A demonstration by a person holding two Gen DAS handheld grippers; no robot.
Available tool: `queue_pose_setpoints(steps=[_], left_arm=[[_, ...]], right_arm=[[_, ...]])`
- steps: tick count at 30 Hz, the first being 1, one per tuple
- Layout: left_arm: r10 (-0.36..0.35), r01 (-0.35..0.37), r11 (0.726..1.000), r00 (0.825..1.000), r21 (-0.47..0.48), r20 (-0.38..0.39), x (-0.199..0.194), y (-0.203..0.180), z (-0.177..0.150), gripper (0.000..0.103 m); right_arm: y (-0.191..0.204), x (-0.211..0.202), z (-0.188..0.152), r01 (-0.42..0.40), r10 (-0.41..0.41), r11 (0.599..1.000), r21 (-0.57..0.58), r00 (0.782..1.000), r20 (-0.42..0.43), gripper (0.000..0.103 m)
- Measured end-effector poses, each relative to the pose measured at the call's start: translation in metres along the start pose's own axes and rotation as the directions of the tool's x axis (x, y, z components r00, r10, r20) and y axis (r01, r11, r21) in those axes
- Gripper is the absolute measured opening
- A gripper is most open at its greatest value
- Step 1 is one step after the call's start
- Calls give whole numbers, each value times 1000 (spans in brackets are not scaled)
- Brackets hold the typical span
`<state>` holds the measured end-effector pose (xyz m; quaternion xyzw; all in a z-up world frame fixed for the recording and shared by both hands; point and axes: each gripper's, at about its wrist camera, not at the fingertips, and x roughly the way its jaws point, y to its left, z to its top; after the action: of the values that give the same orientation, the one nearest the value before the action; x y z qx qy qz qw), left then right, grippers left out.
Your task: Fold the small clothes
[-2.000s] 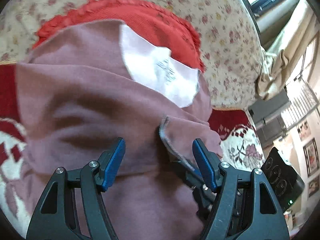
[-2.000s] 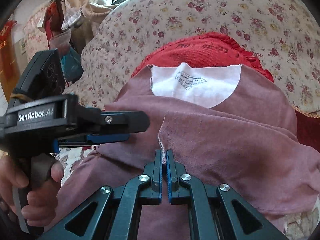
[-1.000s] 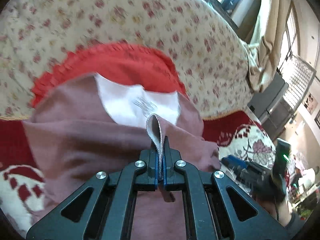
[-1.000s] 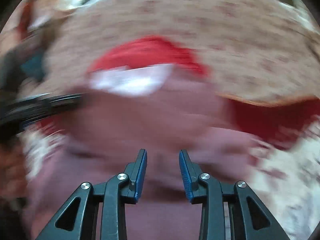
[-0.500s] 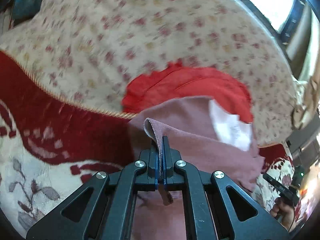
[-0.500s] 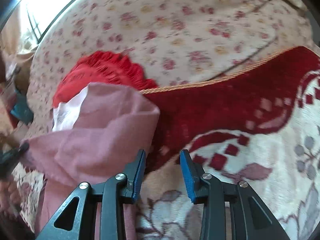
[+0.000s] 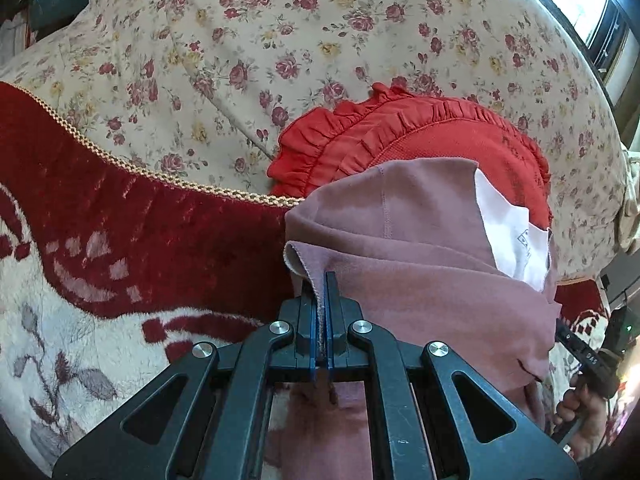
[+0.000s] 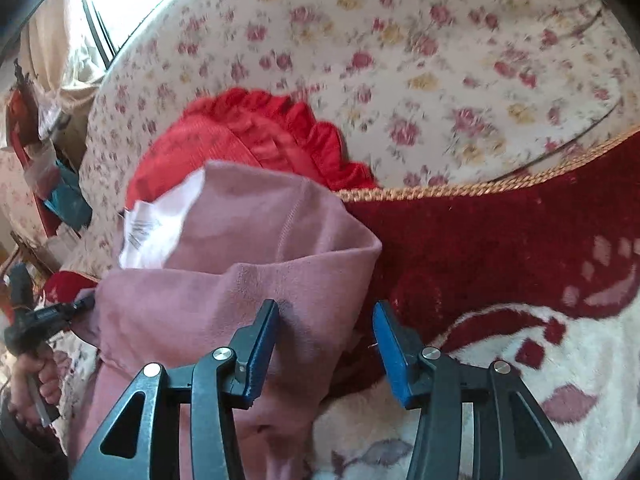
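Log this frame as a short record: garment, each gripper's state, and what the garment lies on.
garment: mauve top, partly folded, white lining showing
left gripper: shut on the top's hem
right gripper: open, jaws astride the top's folded edge, not gripping
surface: red-and-white blanket
behind: red frilled cushion against floral cushion

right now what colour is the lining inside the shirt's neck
White, against the dusty pink shirt; the lining shows best in the left wrist view.
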<state>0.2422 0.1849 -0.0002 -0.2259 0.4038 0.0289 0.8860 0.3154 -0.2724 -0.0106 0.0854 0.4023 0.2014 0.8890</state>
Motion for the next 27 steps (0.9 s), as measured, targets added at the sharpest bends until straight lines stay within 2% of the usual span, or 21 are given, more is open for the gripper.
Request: queue_pose_setpoints(steps=[1,2,3,5,8,10,13,15,16,19,21,23,25,27], left_arm=[[2,-2,1000,1000,3,6,0,-1,1,2],[8,-8,1000,1000,6,14,0,-2,1,2],[9,-9,1000,1000,7,19,0,-3,2,2],[6,-6,1000,1000,10,19,3,-5,3,2],[6,-6,1000,1000,24,16,8,-10,2,2],[34,-36,998,999,56,36,11,-16,2,2],[100,-106,987,993,124,57,20,-20,2,2],[105,-108,987,994,117,31,27,-18,1,2],[110,-112,987,994,118,29,28,-17,2,2],[111,-113,987,993,115,26,27,-15,4,2],[103,-105,989,994,105,18,26,-14,5,2],[94,-94,991,996,93,4,27,-11,5,2],[86,-86,993,996,80,-2,27,-9,6,2],[81,-80,995,997,67,-5,27,-8,6,2]], right_arm=[[-1,3,1,-28,28,1000,1,1000,-6,37],[0,5,5,-75,75,997,-12,997,-6,8],[0,5,8,-60,60,998,-27,998,6,5],[-1,4,16,-26,27,999,-29,999,43,4],[3,7,20,87,-82,994,-63,993,88,4],[6,11,22,168,-159,982,-83,981,109,4],[2,27,22,203,-194,974,-104,977,87,4],[-7,41,19,184,-183,980,-79,983,19,8],[-10,38,18,192,-192,979,-67,981,15,14],[-14,2,24,210,-208,978,-17,976,65,17],[-12,-25,22,166,-166,986,10,981,102,18],[0,-43,16,118,-115,992,-37,990,84,18],[25,-51,3,64,-61,985,-162,998,22,18],[58,-50,-20,61,-73,941,-333,997,-23,18]])
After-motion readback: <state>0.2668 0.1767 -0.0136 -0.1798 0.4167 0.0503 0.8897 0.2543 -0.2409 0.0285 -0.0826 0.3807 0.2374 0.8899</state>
